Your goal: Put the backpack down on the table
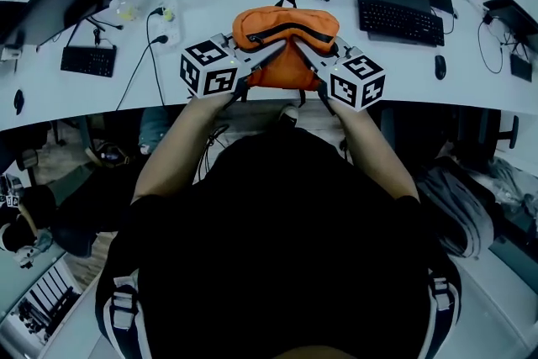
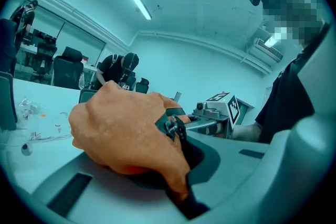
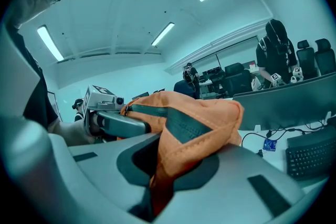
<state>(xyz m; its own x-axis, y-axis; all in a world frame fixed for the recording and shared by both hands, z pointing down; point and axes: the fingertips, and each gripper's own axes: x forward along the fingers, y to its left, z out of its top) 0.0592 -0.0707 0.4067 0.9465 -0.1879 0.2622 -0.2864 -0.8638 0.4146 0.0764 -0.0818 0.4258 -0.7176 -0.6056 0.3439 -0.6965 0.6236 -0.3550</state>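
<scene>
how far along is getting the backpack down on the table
Done: left tongs and right tongs are both shut on the orange backpack. In hand: it is held at the near edge of the white table; contact cannot be told. Left: set it down and let go.

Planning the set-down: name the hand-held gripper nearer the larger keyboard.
Right. The right hand-held gripper grips the backpack nearest the larger keyboard; the left hand-held gripper grips its far side.
</scene>
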